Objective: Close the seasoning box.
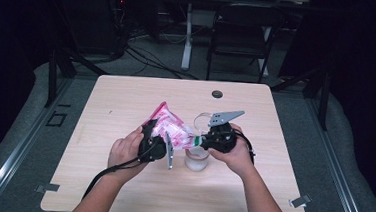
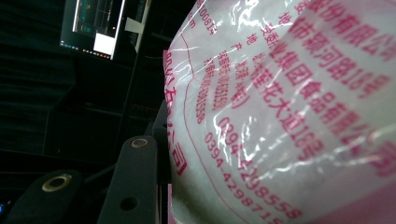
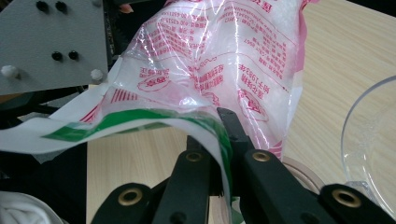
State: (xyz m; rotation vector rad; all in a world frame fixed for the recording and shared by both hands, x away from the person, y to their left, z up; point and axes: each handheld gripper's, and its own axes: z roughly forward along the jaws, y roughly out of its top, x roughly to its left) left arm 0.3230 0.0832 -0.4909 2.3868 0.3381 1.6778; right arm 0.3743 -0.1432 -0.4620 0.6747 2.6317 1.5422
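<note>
A: High view sat above the near edge of the table (image 1: 120, 191), faced forward and down, far enough to take in all four corners.

B: Gripper views?

A: Left gripper view looked up along its jaws, almost against the bag (image 2: 289, 107), dark room behind. Right gripper view looked low across the tabletop, also close.

B: Overlap?

A: All three shared the bag; the high and right views shared the tabletop too.

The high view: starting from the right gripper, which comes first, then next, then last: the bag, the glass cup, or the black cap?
1. bag: its green-edged end is pinched in the right gripper.
2. glass cup: just below that gripper, toward the person.
3. black cap: near the table's far edge.
</note>
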